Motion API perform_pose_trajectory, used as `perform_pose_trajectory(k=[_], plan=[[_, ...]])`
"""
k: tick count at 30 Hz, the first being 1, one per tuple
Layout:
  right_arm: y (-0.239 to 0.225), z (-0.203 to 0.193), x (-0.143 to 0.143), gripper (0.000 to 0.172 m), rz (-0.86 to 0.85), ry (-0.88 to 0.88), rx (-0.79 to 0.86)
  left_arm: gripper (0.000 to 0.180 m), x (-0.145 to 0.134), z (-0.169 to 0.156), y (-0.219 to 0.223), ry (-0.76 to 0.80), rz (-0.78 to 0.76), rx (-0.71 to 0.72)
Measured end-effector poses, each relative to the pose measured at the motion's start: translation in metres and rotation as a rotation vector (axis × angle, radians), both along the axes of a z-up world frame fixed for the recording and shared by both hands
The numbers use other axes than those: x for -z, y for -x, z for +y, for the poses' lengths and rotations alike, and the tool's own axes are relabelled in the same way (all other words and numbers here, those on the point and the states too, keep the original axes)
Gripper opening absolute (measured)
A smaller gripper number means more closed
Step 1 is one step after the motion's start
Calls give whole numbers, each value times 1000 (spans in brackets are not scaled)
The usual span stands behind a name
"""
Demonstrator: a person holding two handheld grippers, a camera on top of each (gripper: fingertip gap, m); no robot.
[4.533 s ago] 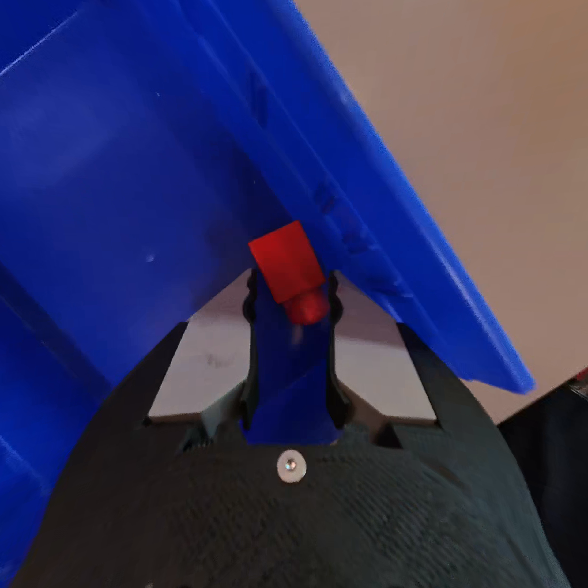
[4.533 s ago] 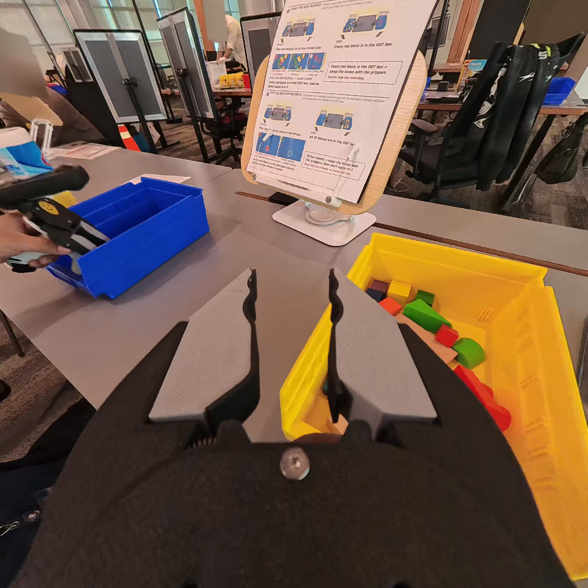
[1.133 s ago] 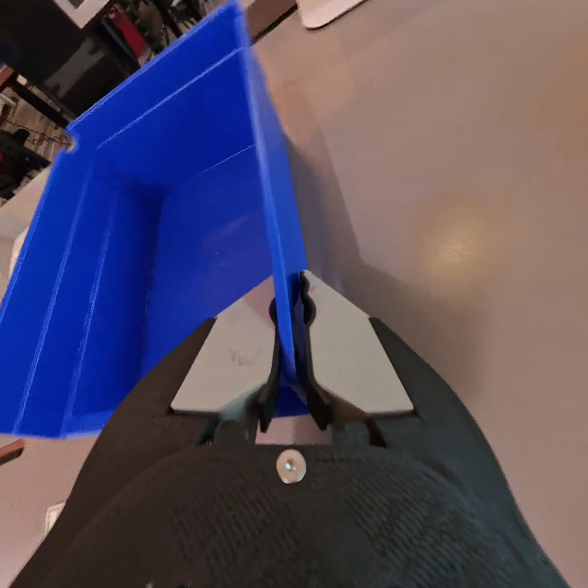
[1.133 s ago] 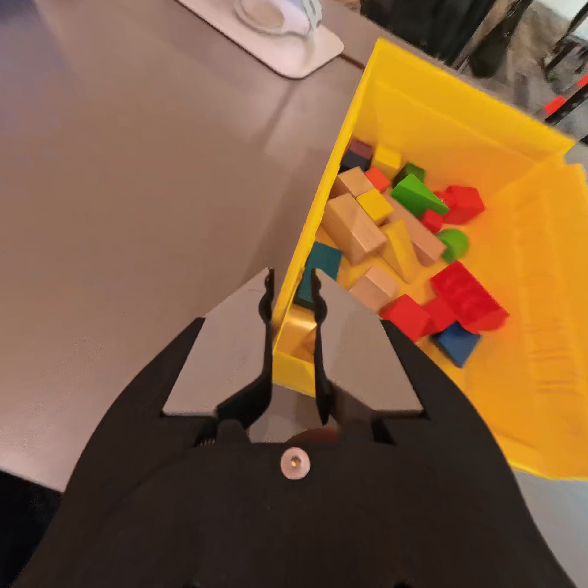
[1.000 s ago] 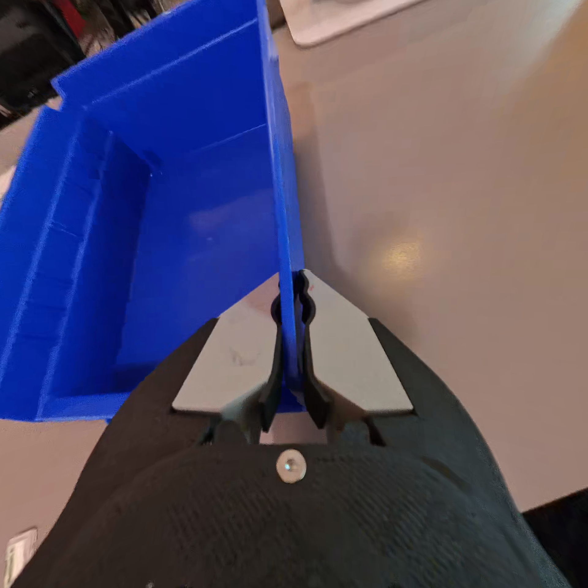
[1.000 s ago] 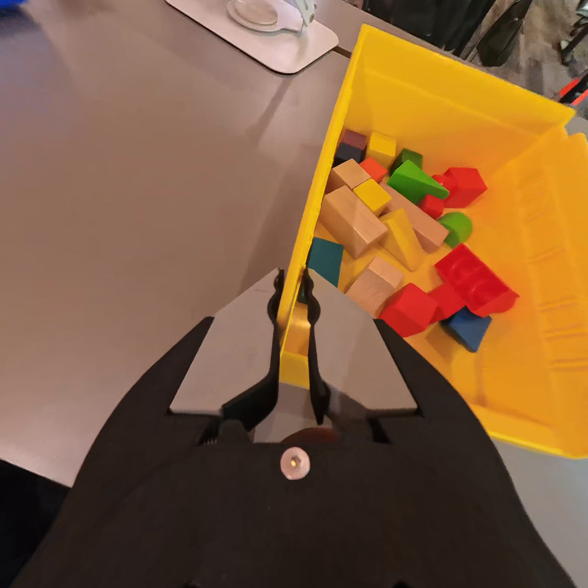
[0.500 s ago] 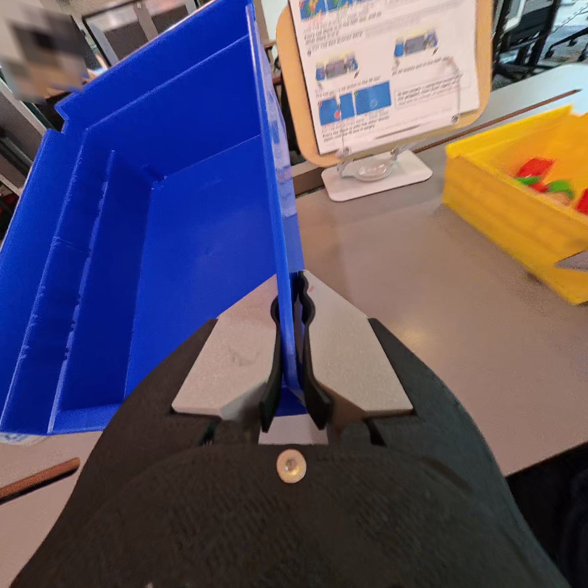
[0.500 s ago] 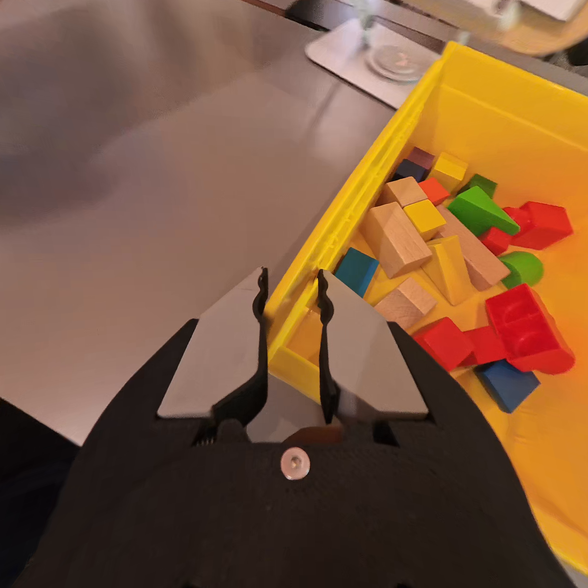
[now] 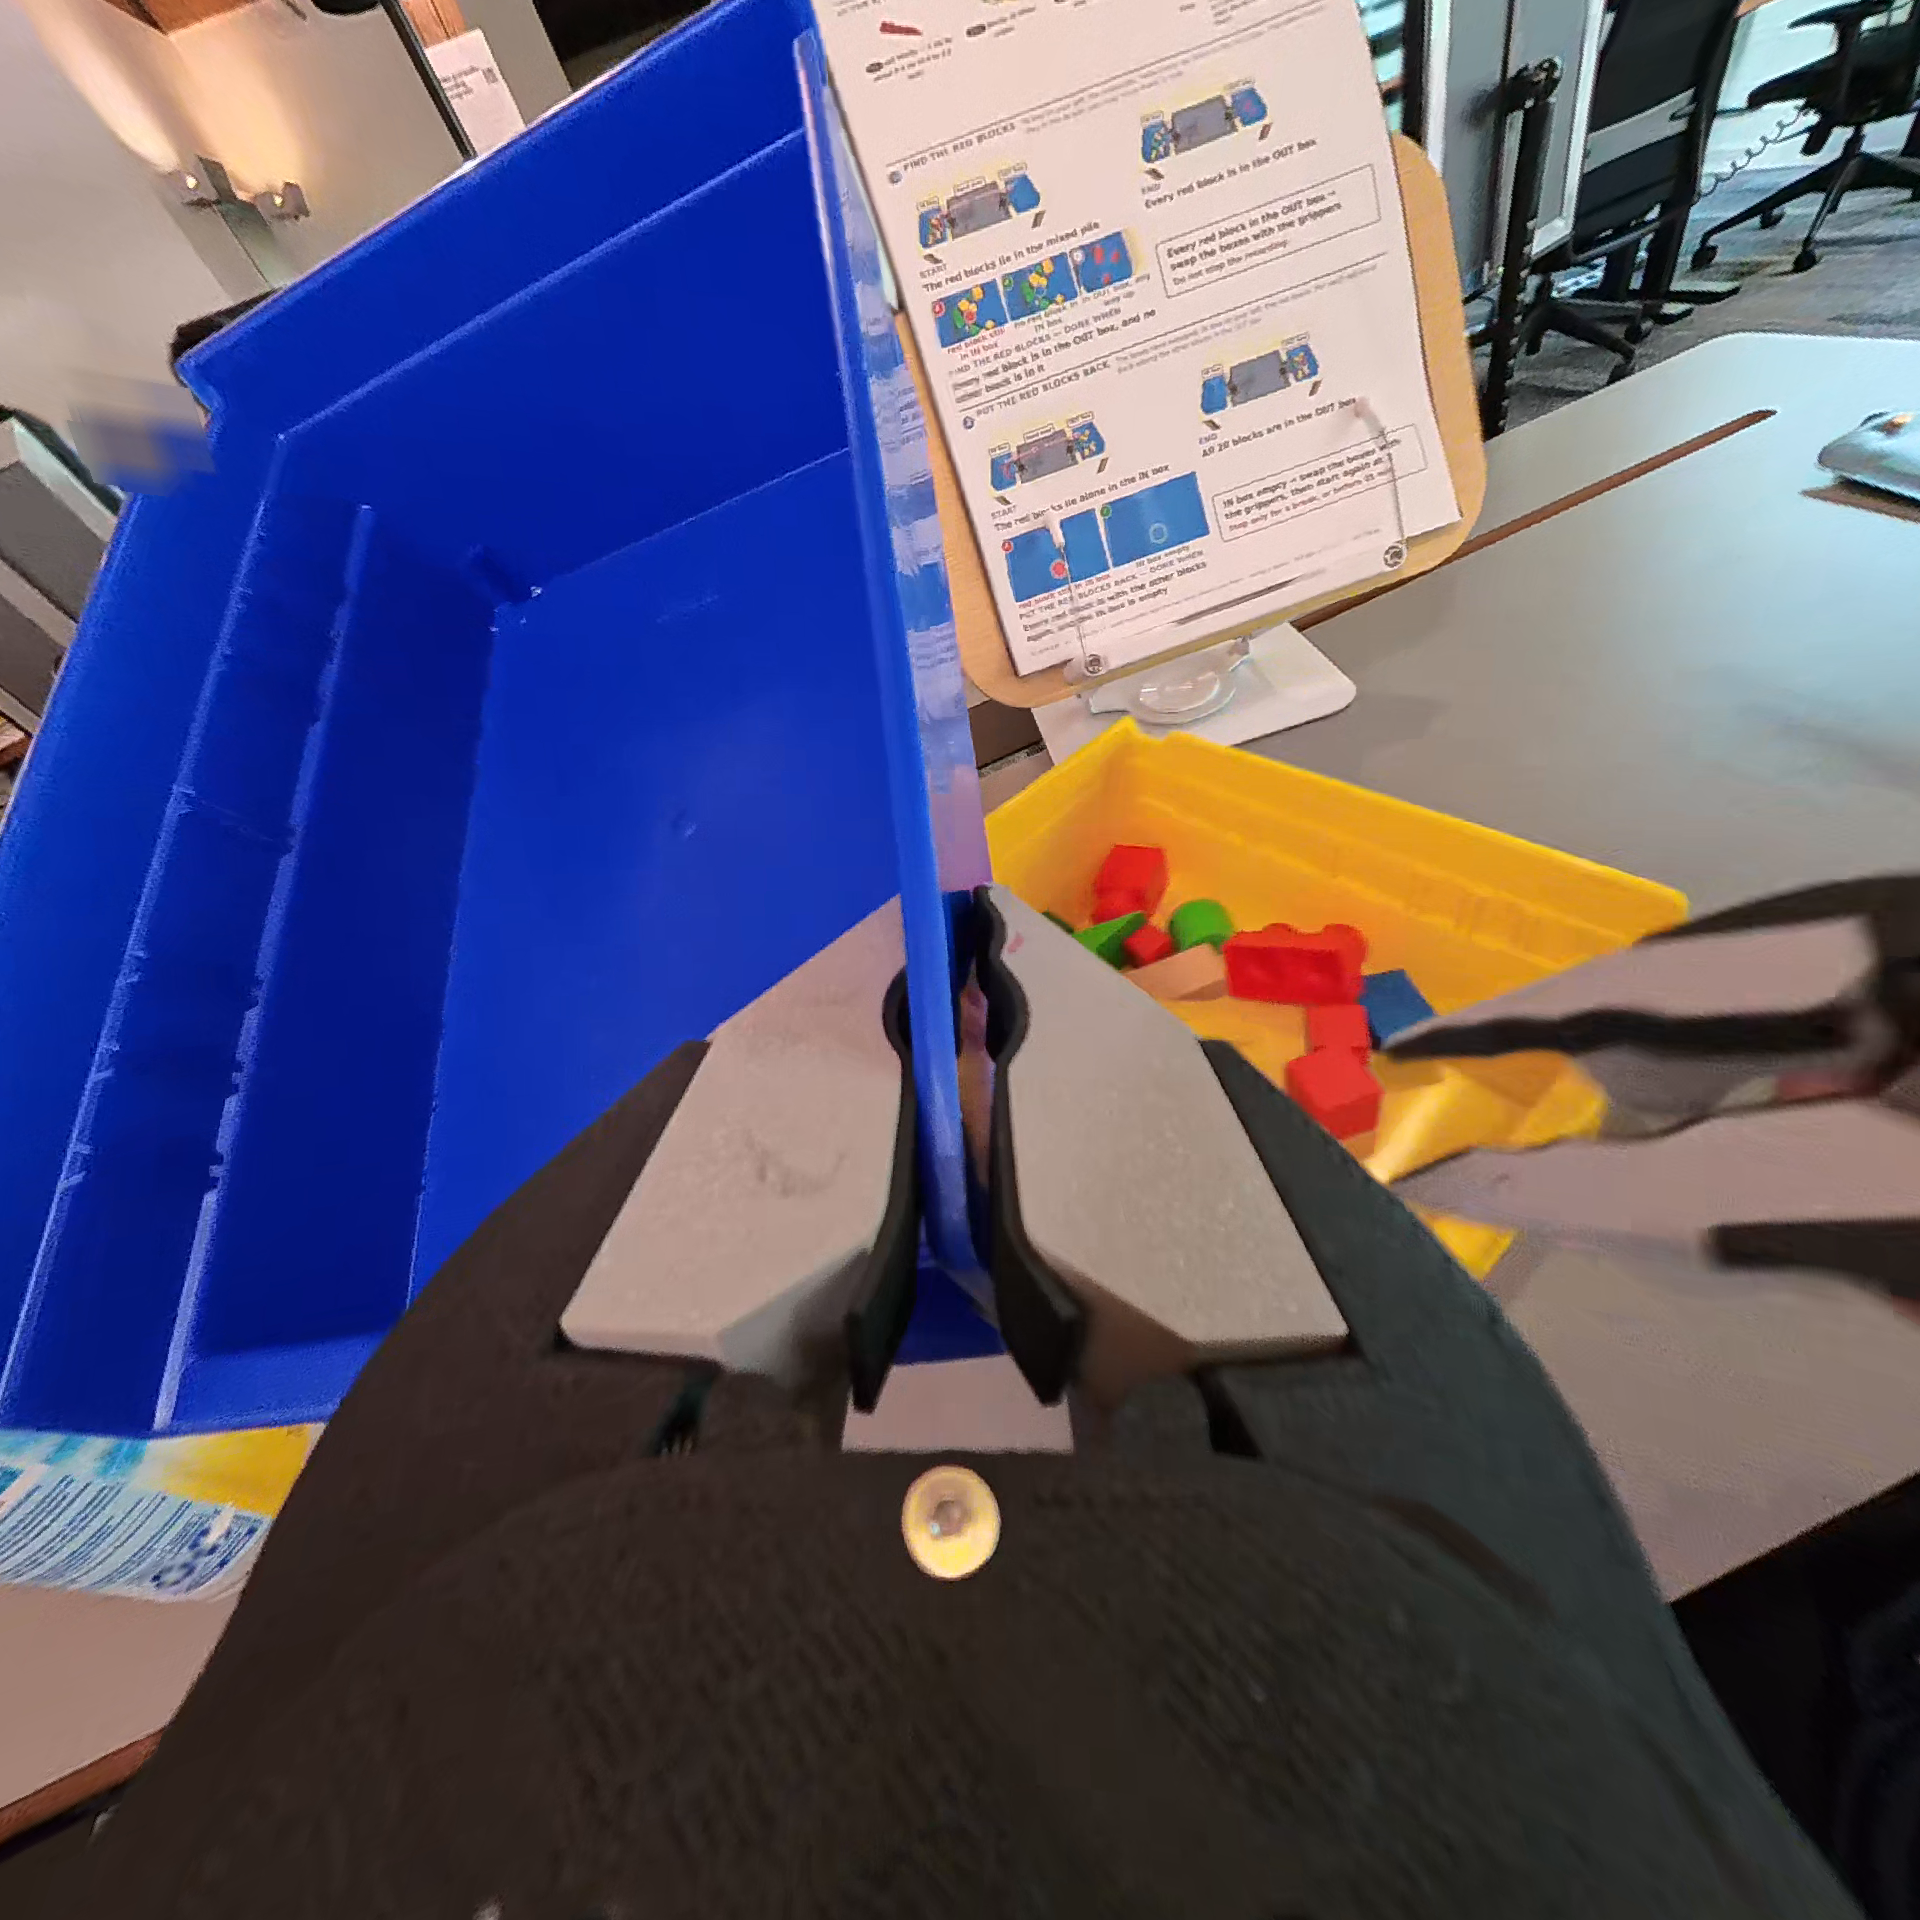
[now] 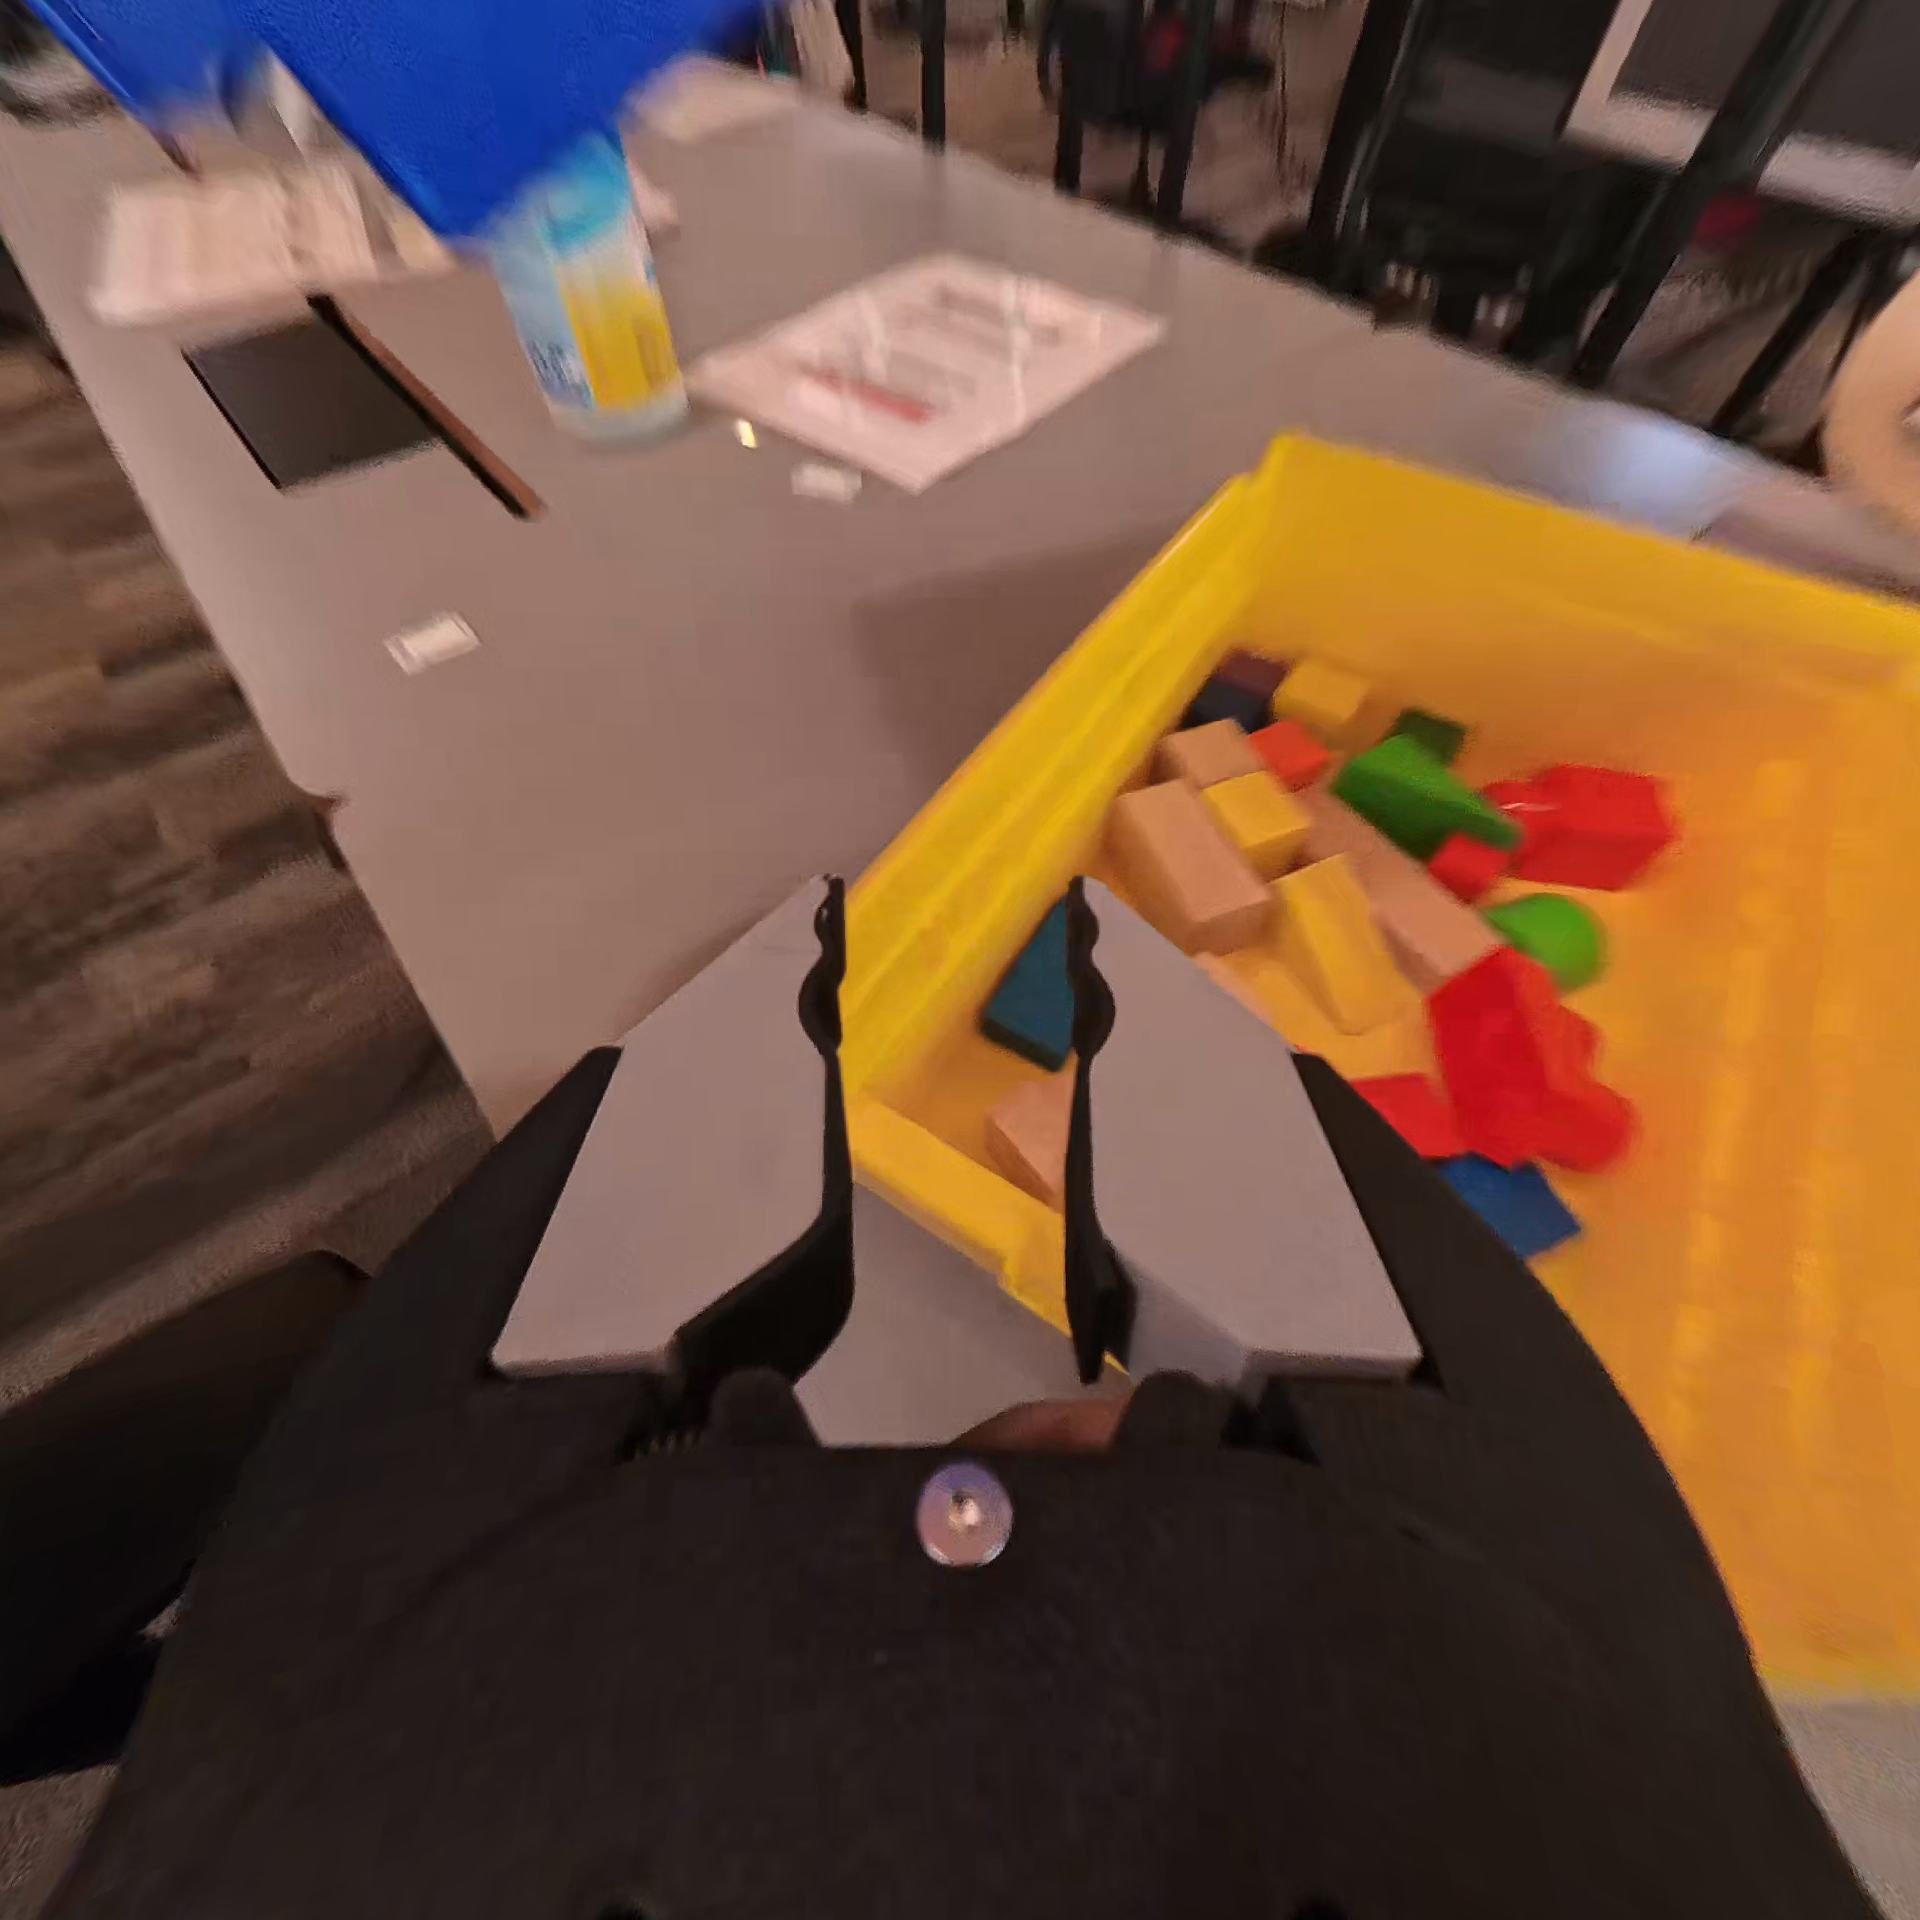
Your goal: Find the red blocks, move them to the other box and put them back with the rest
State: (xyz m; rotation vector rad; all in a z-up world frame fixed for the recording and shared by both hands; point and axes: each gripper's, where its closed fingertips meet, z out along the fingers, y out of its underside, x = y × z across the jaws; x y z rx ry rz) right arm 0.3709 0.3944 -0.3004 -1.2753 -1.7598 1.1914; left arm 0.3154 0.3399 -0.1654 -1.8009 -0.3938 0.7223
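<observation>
My right claw let go of the yellow box, lower right; left claw still grips the empty blue box wall, so a swap looks underway.

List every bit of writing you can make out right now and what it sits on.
Instruction sheet on the wooden stand: printed headings and captions, which I do not transcribe.
Blue-and-yellow bottle label: too blurred to read.
Paper sheet on the table: too blurred to read.
Small white tag: too small to read.
</observation>
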Motion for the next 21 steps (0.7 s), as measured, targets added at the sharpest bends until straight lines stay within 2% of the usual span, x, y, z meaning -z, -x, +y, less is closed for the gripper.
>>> perform_pose_trajectory(k=[4,10,15,21], plan=[[-46,62,-59,41,162,42,50,3,6,44,-33,40,25,106],[-123,175,-105,43,235,4,192,3,18,151,-120,124,34,393],[-186,264,-127,40,294,-6,379,4,48,240,-186,194,-20,573],[-224,330,-116,38,286,74,487,5,128,317,-236,333,-121,670]])
